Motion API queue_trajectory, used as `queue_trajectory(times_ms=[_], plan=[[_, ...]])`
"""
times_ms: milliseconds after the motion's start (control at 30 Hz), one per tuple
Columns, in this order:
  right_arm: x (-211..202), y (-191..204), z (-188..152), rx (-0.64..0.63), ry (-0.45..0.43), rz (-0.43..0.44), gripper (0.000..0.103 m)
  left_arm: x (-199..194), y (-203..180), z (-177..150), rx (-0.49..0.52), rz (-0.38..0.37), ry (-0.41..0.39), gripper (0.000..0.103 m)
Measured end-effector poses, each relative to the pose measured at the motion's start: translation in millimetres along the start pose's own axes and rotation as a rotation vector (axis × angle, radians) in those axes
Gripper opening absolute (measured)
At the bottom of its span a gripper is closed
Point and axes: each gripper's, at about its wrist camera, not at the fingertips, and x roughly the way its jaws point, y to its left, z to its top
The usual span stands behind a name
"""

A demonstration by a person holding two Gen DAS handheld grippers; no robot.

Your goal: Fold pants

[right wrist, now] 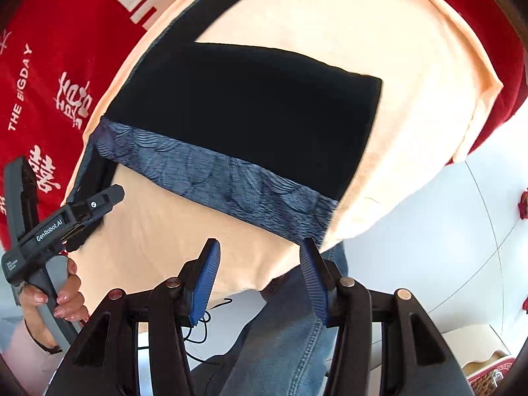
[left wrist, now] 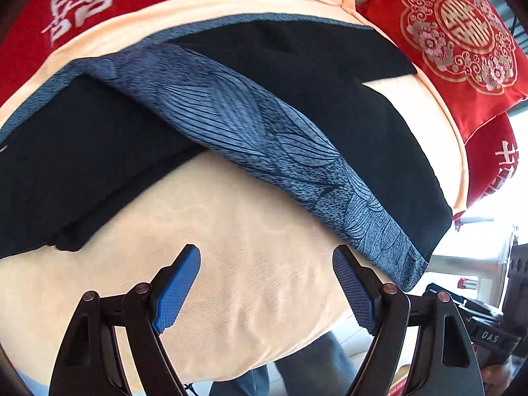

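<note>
Black pants (left wrist: 346,105) with blue patterned waistband (left wrist: 264,138) on peach sheet (left wrist: 231,231); left gripper (left wrist: 266,285) and right gripper (right wrist: 260,277) wide apart, holding nothing.

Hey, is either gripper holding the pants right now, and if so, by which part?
Neither. The left gripper and right gripper are open over the peach cloth, apart from the pants.

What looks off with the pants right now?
The pants lie partly folded on the peach cloth, skewed. The patterned blue band runs diagonally, and its end hangs past the cloth's near edge. Both grippers are open and hold nothing.
</note>
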Motion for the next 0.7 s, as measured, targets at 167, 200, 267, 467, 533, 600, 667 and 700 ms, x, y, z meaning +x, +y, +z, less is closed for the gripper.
queue_trajectory(times_ms=[167, 200, 267, 467, 533, 600, 667, 700], plan=[[16, -24, 5, 0.011, 0.003, 0.049, 0.054, 21, -12, 4, -0.001, -0.030, 0.025, 0.083], [21, -27, 8, 0.009, 0.002, 0.072, 0.054, 20, -14, 4, 0.001, -0.037, 0.022, 0.083], [25, -30, 13, 0.006, -0.003, 0.120, 0.054, 21, -22, 7, 0.018, -0.067, 0.009, 0.083], [29, -31, 30, 0.007, 0.060, 0.230, 0.026, 23, -34, 15, -0.003, -0.171, 0.002, 0.083], [27, -29, 38, 0.015, 0.098, 0.232, 0.004, 24, -35, 18, -0.037, -0.179, -0.002, 0.083], [21, -29, 40, 0.022, 0.112, 0.275, 0.003, 22, -34, 21, -0.076, -0.207, 0.000, 0.069], [8, -17, 51, -0.007, 0.122, 0.313, 0.003, 24, -37, 26, -0.100, -0.252, 0.035, 0.035], [3, -14, 56, -0.020, 0.124, 0.331, 0.003, 24, -40, 28, -0.103, -0.261, 0.040, 0.030]])
